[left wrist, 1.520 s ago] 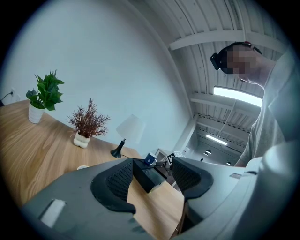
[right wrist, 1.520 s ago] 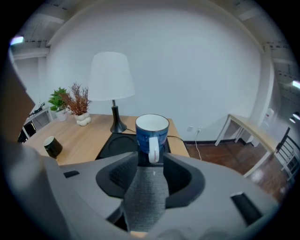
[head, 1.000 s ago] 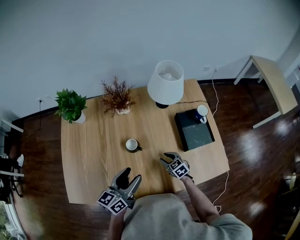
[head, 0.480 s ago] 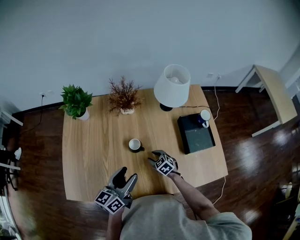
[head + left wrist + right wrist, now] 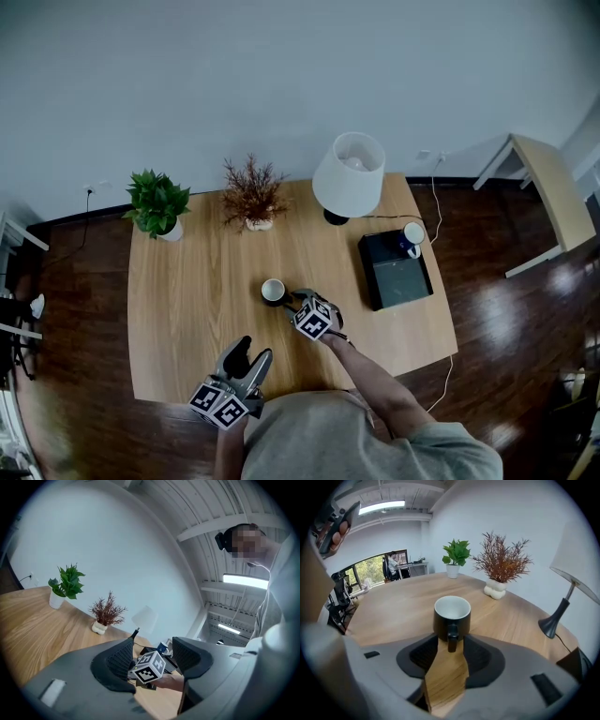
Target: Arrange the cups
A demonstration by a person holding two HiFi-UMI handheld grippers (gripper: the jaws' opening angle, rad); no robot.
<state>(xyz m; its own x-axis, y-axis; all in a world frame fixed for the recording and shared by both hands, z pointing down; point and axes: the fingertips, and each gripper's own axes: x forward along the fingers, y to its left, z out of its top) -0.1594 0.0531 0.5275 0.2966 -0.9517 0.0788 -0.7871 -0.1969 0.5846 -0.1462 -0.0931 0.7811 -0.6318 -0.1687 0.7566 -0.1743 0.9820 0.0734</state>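
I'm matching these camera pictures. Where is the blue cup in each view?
Head view: blue cup at right, at the dark box's far corner.
Left gripper view: the cup is low centre, seen between the jaws.
Right gripper view: not in it.
Shared landmark: the dried reddish plant, in all three.

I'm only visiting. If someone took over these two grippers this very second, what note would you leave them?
Right gripper: open, jaws have just been opening; black cup straight ahead, its handle at the jaw tips, not pinched.
Left gripper: open, empty, over the table's near edge.
Blue cup: on the black box beside the lamp.
Done: no cup gripped yet.
Left: probably close on the black cup's handle, then arrange both cups.
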